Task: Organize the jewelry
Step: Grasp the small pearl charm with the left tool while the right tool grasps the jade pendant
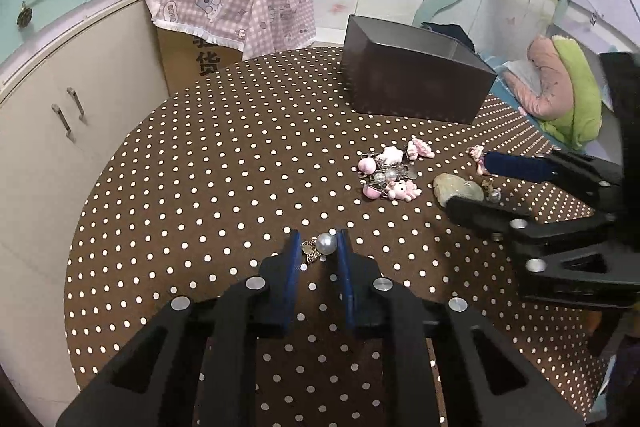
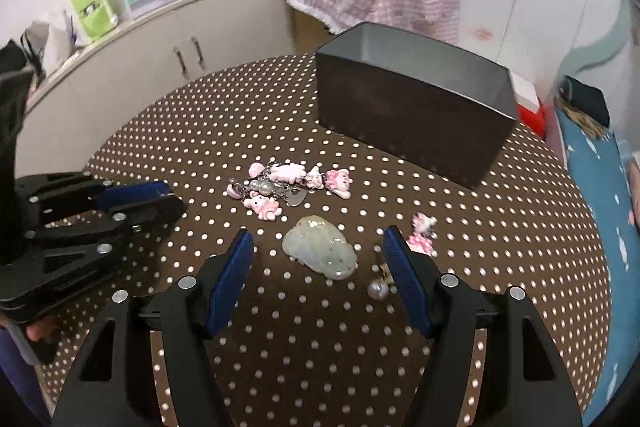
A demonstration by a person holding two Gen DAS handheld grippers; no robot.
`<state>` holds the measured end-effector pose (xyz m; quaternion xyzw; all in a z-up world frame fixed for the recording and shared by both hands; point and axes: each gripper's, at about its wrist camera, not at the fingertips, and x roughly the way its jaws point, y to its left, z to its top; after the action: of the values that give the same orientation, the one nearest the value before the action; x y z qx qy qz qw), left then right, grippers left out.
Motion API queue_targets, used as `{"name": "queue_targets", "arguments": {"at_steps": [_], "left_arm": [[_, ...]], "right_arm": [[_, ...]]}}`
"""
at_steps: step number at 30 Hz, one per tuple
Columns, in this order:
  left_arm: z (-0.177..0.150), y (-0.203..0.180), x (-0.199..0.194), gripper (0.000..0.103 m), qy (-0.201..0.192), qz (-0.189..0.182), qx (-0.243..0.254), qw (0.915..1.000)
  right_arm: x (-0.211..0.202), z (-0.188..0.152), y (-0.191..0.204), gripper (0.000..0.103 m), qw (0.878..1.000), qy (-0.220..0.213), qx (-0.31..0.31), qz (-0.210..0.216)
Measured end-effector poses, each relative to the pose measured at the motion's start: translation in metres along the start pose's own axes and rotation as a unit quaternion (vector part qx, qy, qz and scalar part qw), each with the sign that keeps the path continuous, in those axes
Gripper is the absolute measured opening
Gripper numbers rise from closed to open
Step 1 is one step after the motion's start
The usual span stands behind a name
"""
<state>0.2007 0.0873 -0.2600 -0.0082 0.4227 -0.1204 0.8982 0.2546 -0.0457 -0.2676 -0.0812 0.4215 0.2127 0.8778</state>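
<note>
Pearl earring [image 1: 325,243] sits pinched between our left gripper [image 1: 319,247] fingers, probably bound for the dark box [image 1: 416,83]. Right gripper [image 2: 318,255] fingers spread wide, flanking the jade stone [image 2: 320,253], which lies untouched on the cloth.

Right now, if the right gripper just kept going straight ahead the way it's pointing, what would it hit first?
Most likely the pale green jade stone, lying on the polka-dot tablecloth between the open fingers of the right gripper. Past it is the pink charm cluster, then the dark box. Depth is hard to judge.
</note>
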Motion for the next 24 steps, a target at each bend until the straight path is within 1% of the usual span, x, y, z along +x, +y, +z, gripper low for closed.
{"name": "queue_targets", "arguments": {"at_steps": [3, 5, 7, 10, 12, 17, 24], "left_arm": [[0.0, 0.001, -0.002, 0.016, -0.004, -0.002, -0.002, 1.0], [-0.001, 0.001, -0.002, 0.016, -0.004, -0.003, -0.001, 1.0], [-0.001, 0.0, -0.003, 0.016, -0.003, -0.003, -0.001, 1.0], [-0.001, -0.002, -0.004, 0.016, -0.004, -0.005, 0.001, 1.0], [0.001, -0.005, -0.005, 0.016, -0.005, -0.005, 0.0, 1.0], [0.005, -0.011, -0.006, 0.016, -0.008, -0.01, 0.002, 0.9999], [0.019, -0.027, -0.013, 0.016, -0.019, -0.018, 0.014, 0.9995]], "right_arm": [[0.009, -0.001, 0.004, 0.065, 1.0, 0.008, -0.017, -0.003], [0.013, -0.002, 0.003, 0.065, 1.0, 0.014, -0.014, 0.0], [0.013, -0.003, -0.002, 0.065, 1.0, 0.01, -0.002, 0.01], [0.011, -0.004, -0.005, 0.054, 1.0, 0.011, -0.004, 0.007], [0.011, -0.004, -0.007, 0.042, 1.0, 0.011, 0.0, 0.008], [0.009, -0.006, -0.009, 0.039, 1.0, 0.007, 0.002, 0.008], [-0.003, -0.007, -0.015, 0.038, 1.0, -0.004, 0.015, 0.011]]}}
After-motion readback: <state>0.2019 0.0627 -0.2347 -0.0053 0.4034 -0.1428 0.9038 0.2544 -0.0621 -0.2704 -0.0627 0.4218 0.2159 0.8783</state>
